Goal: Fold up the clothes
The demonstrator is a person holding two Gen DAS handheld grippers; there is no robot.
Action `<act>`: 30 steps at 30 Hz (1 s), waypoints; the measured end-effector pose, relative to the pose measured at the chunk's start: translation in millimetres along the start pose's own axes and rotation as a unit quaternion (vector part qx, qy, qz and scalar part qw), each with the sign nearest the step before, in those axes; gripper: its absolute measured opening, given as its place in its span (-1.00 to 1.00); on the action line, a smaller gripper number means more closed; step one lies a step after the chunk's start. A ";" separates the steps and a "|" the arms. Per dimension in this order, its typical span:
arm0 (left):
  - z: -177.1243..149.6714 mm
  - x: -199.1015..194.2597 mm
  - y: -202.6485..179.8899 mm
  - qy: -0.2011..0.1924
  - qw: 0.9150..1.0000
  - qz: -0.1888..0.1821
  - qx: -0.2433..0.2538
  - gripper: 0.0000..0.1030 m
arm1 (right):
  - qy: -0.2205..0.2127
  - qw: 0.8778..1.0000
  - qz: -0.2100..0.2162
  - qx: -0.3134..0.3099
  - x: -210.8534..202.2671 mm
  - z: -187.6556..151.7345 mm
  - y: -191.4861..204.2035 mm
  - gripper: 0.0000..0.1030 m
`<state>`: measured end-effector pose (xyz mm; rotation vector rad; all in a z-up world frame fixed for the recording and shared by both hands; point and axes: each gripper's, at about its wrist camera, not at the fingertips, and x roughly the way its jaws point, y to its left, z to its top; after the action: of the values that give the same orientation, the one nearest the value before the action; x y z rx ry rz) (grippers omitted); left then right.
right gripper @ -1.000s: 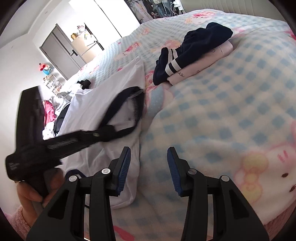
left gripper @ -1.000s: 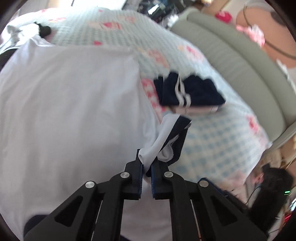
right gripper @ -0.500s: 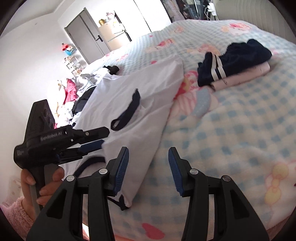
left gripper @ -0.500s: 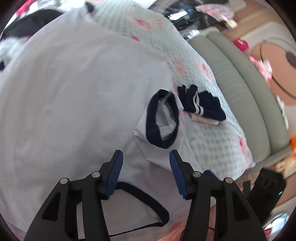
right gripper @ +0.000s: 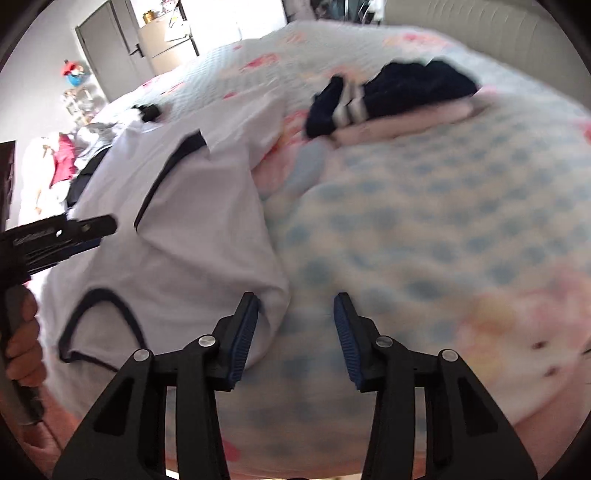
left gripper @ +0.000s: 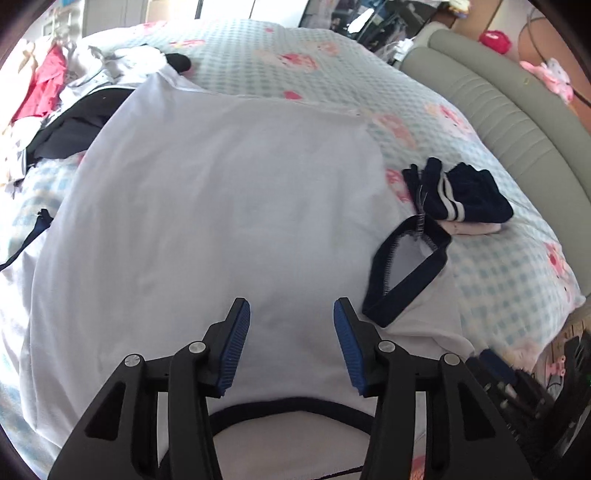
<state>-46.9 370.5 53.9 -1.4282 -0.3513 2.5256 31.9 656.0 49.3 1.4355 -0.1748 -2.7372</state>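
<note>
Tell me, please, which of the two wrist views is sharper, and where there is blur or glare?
Left wrist view: sharp, white T-shirt crisp, fisheye bending at the edges. Right wrist view: motion-blurred, checked blanket and folded navy clothes smeared, doorway blown out by daylight.

The right gripper (right gripper: pixel 293 334) hovers with fingers (right gripper: pixel 243 332) spread over the bed (right gripper: pixel 424 240); the white shirt (right gripper: pixel 192 229) lies at ten o'clock, a folded navy pile (right gripper: pixel 399 92) at one o'clock.
</note>
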 end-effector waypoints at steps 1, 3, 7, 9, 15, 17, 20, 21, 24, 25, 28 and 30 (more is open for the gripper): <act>-2.8 1.8 -1.5 0.002 1.000 -0.019 0.004 -0.03 | -0.009 1.000 -0.007 0.004 -6.7 3.8 -1.3 -0.16; -1.8 10.4 -16.1 0.009 0.998 -0.059 0.008 -0.01 | -0.029 0.999 0.028 0.017 -17.8 12.9 -2.5 -0.12; -1.1 28.6 -41.8 0.018 0.993 -0.111 0.038 0.17 | -0.022 0.998 0.061 -0.012 -5.5 21.4 10.0 -0.10; -3.0 42.8 -45.7 0.040 0.996 -0.067 0.046 0.11 | 0.009 0.999 0.044 -0.013 12.5 14.5 9.3 -0.10; -2.2 33.7 -34.1 0.077 0.996 0.017 0.047 -0.56 | 0.042 0.999 0.032 0.002 21.2 -1.1 -8.1 -0.16; 6.2 21.2 -37.6 0.052 0.997 -0.020 0.059 -0.42 | 0.033 0.999 0.042 0.002 9.5 4.1 -10.0 -0.12; 19.8 8.2 -45.1 0.019 0.995 -0.070 0.075 -0.11 | -0.010 0.994 0.106 0.010 -9.4 29.3 -11.5 -0.12; 23.8 11.3 -51.7 0.018 0.994 -0.074 0.084 -0.07 | -0.022 0.992 0.121 0.016 -10.4 38.9 -10.4 -0.12; 32.6 29.6 -70.7 0.027 0.991 -0.064 0.113 -0.04 | -0.012 0.996 0.093 -0.006 4.6 72.8 4.9 -0.12; 33.6 36.0 -73.3 0.033 0.991 -0.068 0.113 -0.04 | -0.016 0.996 0.088 -0.012 7.2 83.2 7.9 -0.12; 37.3 60.8 -77.7 0.061 0.989 -0.087 0.101 -0.10 | -0.017 0.994 0.105 -0.013 23.4 103.9 9.5 -0.12; 35.6 67.3 -75.1 0.064 0.991 -0.082 0.087 -0.23 | -0.002 0.994 0.110 -0.010 39.7 111.9 6.5 -0.12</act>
<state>-106.1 458.6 40.7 -1.4223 -0.2096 2.2616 -82.7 654.6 80.7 1.3180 -0.2860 -2.5582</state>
